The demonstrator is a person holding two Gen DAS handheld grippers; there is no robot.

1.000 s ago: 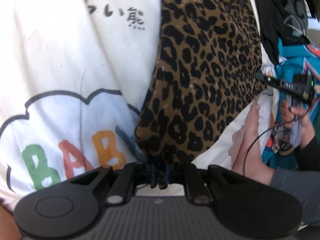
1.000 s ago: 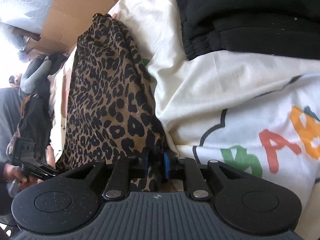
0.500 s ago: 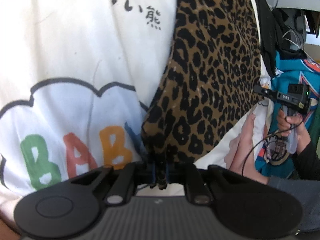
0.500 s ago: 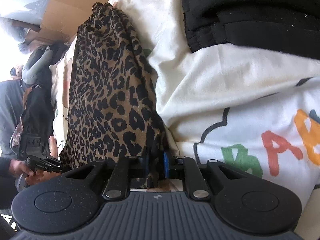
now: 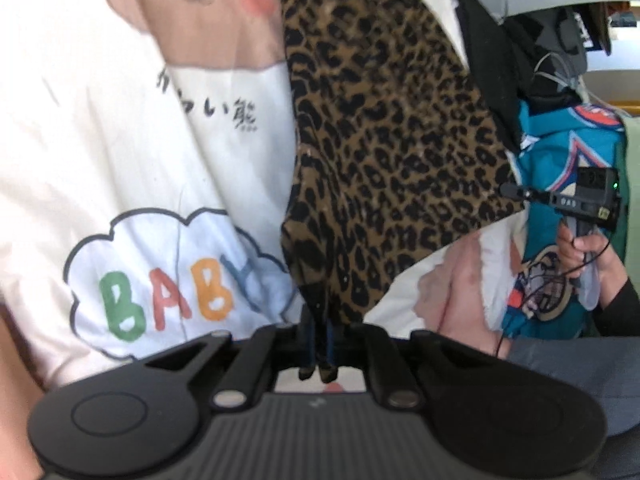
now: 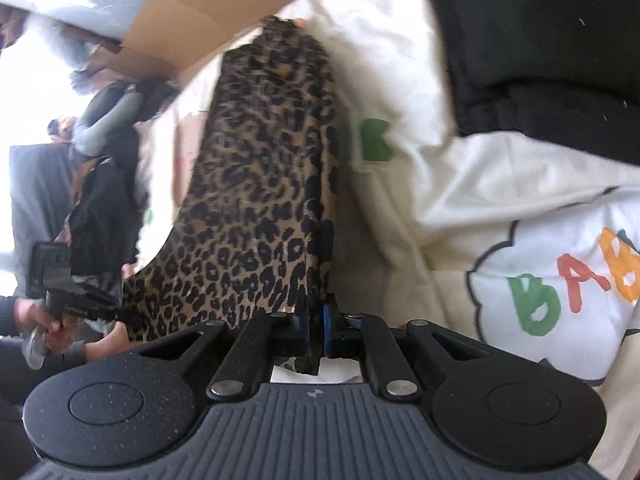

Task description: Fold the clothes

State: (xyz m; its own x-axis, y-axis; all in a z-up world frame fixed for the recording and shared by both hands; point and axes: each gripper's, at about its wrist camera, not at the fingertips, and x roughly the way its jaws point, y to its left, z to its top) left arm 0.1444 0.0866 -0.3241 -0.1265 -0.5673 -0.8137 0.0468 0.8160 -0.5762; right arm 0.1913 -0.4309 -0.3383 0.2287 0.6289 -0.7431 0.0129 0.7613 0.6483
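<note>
A corner of the leopard-print garment (image 5: 384,152) is pinched between the closed fingers of the left claw (image 5: 319,334); a short tag of fabric is seen protruding behind the pads. An opposite edge of the same garment (image 6: 256,216) is clamped in the right claw (image 6: 316,324), whose blue-faced pads are pressed together on the cloth. The garment is thus held lifted and stretched between the two claws, above a white printed sheet (image 5: 120,168) on which a cloud outline with coloured letters "BAB" and a cartoon bear face are printed. In the right wrist view the same sheet (image 6: 460,200) is observed beneath the garment, with a black garment (image 6: 540,60) lying on it at upper right and a cardboard sheet (image 6: 192,8) beyond. In the left wrist view, a bare hand (image 5: 460,292) is seen resting on the white sheet at right, next to a teal printed garment (image 5: 560,152). The right-hand device is seen at right in the left wrist view, gripped by a hand. Both frames are slightly motion-blurred.
</note>
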